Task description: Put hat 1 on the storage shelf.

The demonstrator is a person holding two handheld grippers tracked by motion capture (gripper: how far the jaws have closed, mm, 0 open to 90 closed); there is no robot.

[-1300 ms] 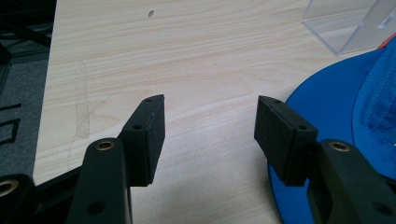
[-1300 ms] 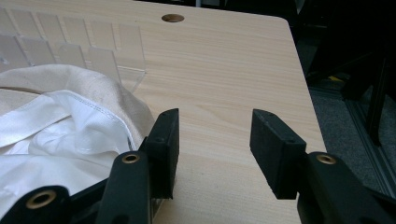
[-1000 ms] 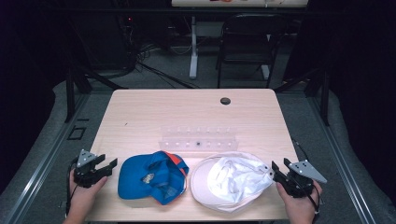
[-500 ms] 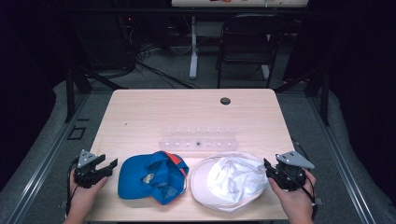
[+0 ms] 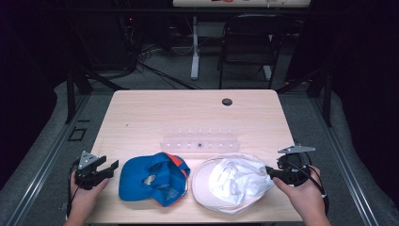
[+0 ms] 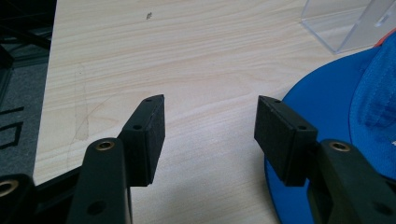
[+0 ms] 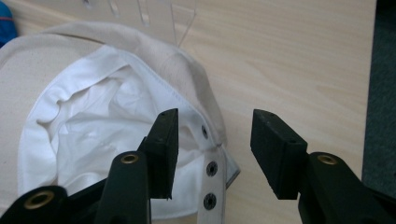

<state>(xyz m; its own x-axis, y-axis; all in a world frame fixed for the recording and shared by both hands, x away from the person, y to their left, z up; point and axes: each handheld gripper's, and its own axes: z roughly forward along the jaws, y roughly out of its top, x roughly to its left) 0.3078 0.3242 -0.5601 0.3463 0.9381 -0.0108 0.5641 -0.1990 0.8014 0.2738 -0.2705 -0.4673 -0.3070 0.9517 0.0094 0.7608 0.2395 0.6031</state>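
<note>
At the near edge of the table (image 5: 141, 113), toward five o'clock, lies the white cap (image 5: 234, 182), upside down, its hollow crown facing up and showing a crumpled white lining. Its rear strap with metal snap studs (image 7: 211, 169) points toward the right gripper (image 5: 272, 171). In the right gripper view that gripper hangs above the strap end of the cap, jaws spread; they have just been opening a little, with the strap end and bare tabletop showing in the gap below and the pads pressing on nothing.

Just beside the white cap, at seven o'clock on the table, lies the blue cap (image 5: 153, 178), also inverted, with an orange patch at its far rim and a small pale label inside; its writing is too small to read. The two caps lie edge to edge; whether they touch cannot be told.

At eight o'clock, the left gripper (image 5: 111, 165) sits near the blue cap's brim, jaws spread and holding nothing, bare wood between them.

At the table's centre, just beyond both caps, stands a clear plastic rack (image 5: 200, 140) with rows of small compartments; one holds a small dark item, too small to identify.

At one o'clock near the far edge sits a dark round grommet (image 5: 227, 101).
</note>
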